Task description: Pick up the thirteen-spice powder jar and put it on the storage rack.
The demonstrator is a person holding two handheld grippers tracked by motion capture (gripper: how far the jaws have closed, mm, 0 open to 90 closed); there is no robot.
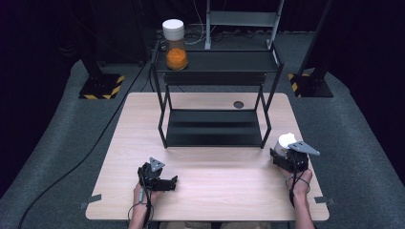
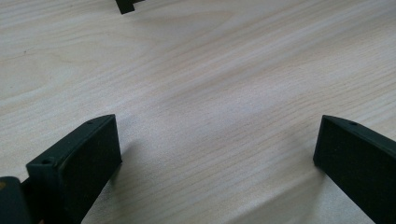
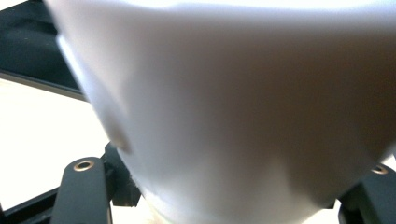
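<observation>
At the table's right side, just off the rack's front right leg, stands a white-topped container (image 1: 285,140), its lower part hidden by my right gripper (image 1: 282,153). In the right gripper view its white top (image 3: 233,93) sits very close and blurred between the two black jaws, and my right gripper (image 3: 229,191) is shut on it. My left gripper (image 1: 171,183) rests low over the table's front left. In the left gripper view my left gripper (image 2: 217,140) is open, with bare wood between its wide-set jaws.
A black two-level rack (image 1: 215,62) stands on the wooden table (image 1: 205,167) at mid-back. A jar with a white lid and orange contents (image 1: 175,45) sits at the left of its top shelf. The lower shelf (image 1: 215,126) holds nothing.
</observation>
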